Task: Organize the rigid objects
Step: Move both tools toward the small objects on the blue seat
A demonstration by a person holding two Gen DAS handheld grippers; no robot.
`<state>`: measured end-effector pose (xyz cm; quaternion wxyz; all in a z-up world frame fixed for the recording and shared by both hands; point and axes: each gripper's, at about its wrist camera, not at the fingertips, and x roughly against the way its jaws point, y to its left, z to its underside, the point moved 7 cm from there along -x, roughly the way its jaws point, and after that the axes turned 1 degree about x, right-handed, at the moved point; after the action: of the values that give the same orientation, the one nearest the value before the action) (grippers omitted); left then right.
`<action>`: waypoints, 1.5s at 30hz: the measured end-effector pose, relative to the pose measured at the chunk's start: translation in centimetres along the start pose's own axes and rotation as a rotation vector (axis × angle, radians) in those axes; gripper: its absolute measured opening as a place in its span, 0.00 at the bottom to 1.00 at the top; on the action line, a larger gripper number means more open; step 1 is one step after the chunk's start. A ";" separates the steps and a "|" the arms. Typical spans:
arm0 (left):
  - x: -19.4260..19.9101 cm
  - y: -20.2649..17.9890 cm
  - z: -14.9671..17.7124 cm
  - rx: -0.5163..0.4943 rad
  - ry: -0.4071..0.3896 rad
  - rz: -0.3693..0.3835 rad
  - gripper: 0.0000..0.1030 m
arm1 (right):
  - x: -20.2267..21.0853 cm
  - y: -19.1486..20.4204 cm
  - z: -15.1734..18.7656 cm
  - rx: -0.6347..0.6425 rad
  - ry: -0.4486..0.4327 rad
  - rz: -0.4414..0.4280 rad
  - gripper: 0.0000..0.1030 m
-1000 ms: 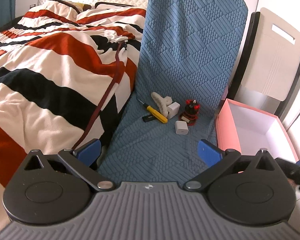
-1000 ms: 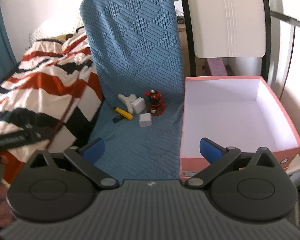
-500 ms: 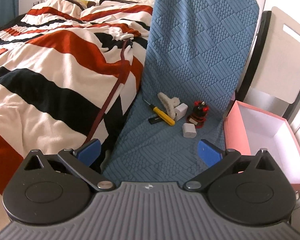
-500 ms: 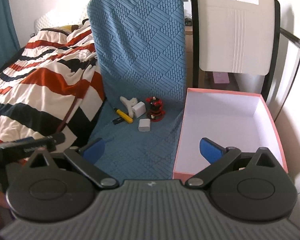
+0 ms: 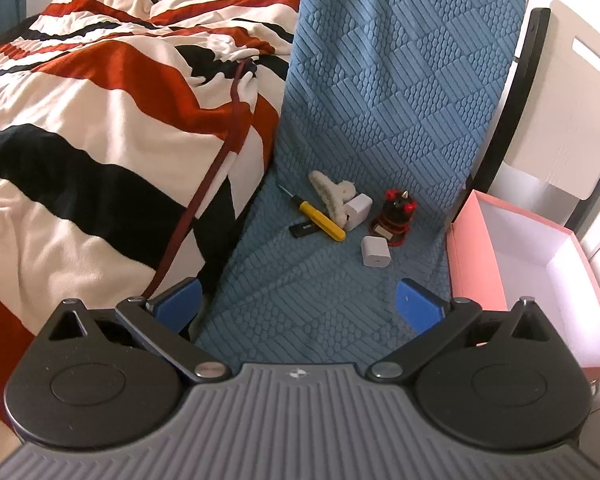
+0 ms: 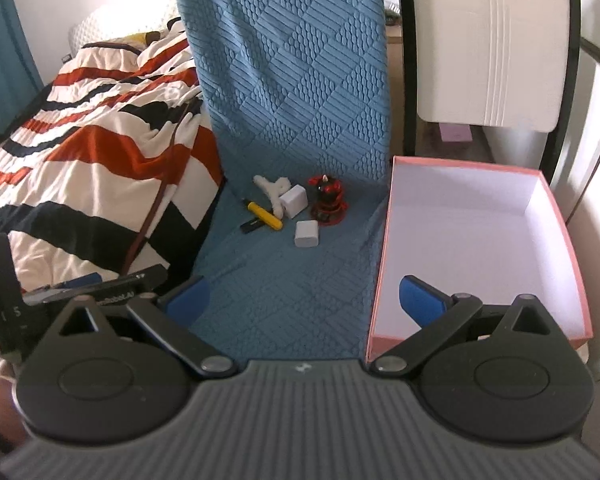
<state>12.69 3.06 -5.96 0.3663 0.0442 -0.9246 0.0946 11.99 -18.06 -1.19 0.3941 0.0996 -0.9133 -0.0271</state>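
My left gripper (image 5: 298,304) hangs with its blue fingers spread wide and nothing between them, above the near part of the blue quilted chair cover (image 5: 388,112). My right gripper (image 6: 306,296) is likewise wide apart and empty, one finger over the cover, the other over the pink box (image 6: 576,264).

The small things lie in a loose cluster well ahead of both, where the seat meets the backrest. A yellow-handled screwdriver (image 5: 320,222) lies slanted, its thin shaft pointing away; a black USB stick (image 5: 302,229) touches its near side. A fuzzy white hair claw (image 5: 330,196) lies behind it, against a white charger cube (image 5: 358,212) tipped on edge. A second white charger (image 5: 375,251) lies flat, nearest me. Just beside it stands a red and black figurine (image 5: 394,218), upright on a round base.

The pink box, white inside, sits open to the right of the seat, touching the cover's edge. A striped blanket (image 5: 100,120) covers the bed on the left.
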 end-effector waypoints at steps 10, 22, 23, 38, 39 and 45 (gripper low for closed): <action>-1.6 1.3 0.0 0.022 0.012 0.015 1.00 | -0.8 0.6 -1.3 0.002 -0.002 0.001 1.00; -6.0 2.0 -1.7 -0.001 0.029 0.023 1.00 | -1.9 1.6 -2.2 0.011 0.027 0.001 1.00; -6.4 1.9 -1.8 -0.003 0.025 0.025 1.00 | -2.2 1.6 -2.0 0.011 0.033 0.002 1.00; -10.0 2.6 -1.5 -0.023 0.053 0.047 1.00 | -9.0 4.1 1.1 0.030 0.125 -0.016 1.00; -10.1 2.7 -1.6 -0.028 0.049 0.047 1.00 | -9.5 3.9 1.2 0.026 0.120 -0.009 1.00; -12.2 2.6 -1.5 -0.037 0.044 0.051 1.00 | -13.6 2.7 1.4 0.005 0.111 0.017 1.00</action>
<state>22.23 6.09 -13.62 0.3850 0.0117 -0.9187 0.0879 19.65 -12.68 -11.54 0.4443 0.0942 -0.8908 -0.0161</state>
